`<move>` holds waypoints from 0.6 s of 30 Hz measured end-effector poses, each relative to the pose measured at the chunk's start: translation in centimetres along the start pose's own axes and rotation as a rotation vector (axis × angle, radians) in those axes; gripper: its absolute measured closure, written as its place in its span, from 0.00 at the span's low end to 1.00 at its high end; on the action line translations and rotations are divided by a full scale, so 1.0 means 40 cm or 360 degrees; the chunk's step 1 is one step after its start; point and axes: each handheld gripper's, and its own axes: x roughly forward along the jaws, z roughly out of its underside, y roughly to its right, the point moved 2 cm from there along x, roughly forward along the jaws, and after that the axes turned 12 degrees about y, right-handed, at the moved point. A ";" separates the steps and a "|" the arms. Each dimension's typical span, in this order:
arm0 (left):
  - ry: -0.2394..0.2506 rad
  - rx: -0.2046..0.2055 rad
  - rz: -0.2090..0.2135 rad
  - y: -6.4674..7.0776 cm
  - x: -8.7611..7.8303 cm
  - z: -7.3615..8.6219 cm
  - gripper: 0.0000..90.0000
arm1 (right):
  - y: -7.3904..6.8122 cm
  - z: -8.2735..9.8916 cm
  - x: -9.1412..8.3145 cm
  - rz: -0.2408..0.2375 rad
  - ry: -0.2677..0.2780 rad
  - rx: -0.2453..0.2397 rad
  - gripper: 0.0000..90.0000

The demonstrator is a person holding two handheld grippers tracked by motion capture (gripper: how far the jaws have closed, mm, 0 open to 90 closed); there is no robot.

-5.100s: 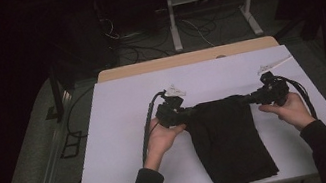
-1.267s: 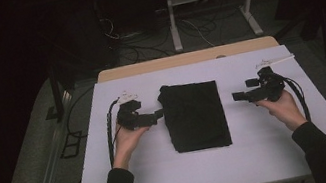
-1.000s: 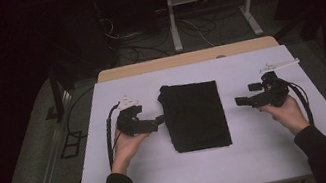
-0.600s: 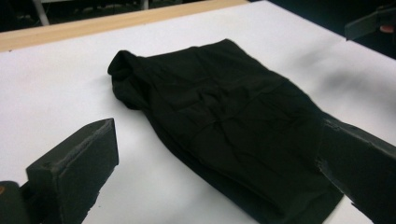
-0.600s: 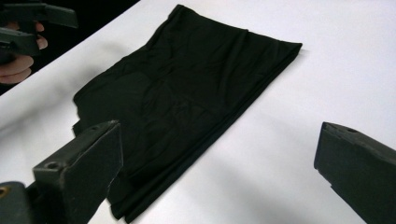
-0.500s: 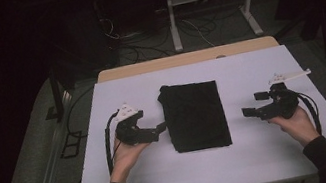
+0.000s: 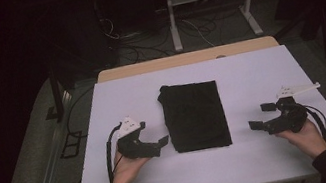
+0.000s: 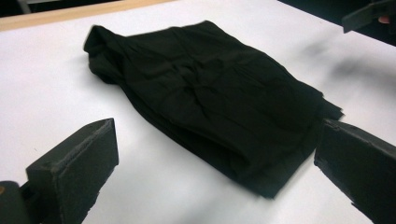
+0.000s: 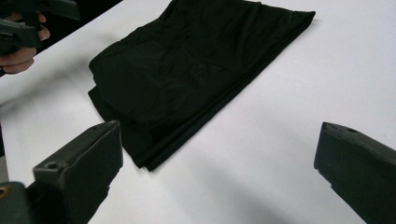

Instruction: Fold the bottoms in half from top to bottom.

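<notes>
Both tools are being drawn back toward the near table (image 7: 265, 165) edge in the high view, left tool (image 7: 156, 146) and right tool (image 7: 262, 117) released, flanking the folded black cloth (image 7: 194, 115). Along the left gripper view, the cloth (image 8: 210, 98) is being framed between spread jaws. Along the right gripper view, it (image 9: 187, 70) is lying flat ahead, untouched.

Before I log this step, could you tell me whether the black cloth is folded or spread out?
Folded: the black cloth lies as a compact rectangle on the table, with stacked layers at its edge in both gripper views.

one folded black cloth (image 7: 194, 115), two hand-held grippers (image 7: 152, 145)
</notes>
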 end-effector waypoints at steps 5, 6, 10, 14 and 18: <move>0.0004 -0.0003 0.0014 0.012 -0.021 0.022 0.00 | -0.011 0.022 -0.007 -0.0012 -0.0017 -0.0012 0.01; 0.0008 -0.0005 0.0013 0.014 -0.026 0.024 0.00 | -0.014 0.026 -0.009 -0.0015 -0.0016 -0.0020 0.01; 0.0004 0.0002 0.0014 0.021 -0.049 0.033 0.00 | -0.026 0.043 -0.015 -0.0010 -0.0022 -0.0053 0.00; 0.0008 0.0015 0.0010 0.025 -0.070 0.041 0.00 | -0.030 0.058 -0.018 0.0001 -0.0045 -0.0078 0.00; -0.0011 0.0023 0.0009 0.021 -0.086 0.056 0.00 | -0.027 0.067 -0.026 0.0026 -0.0045 -0.0110 0.00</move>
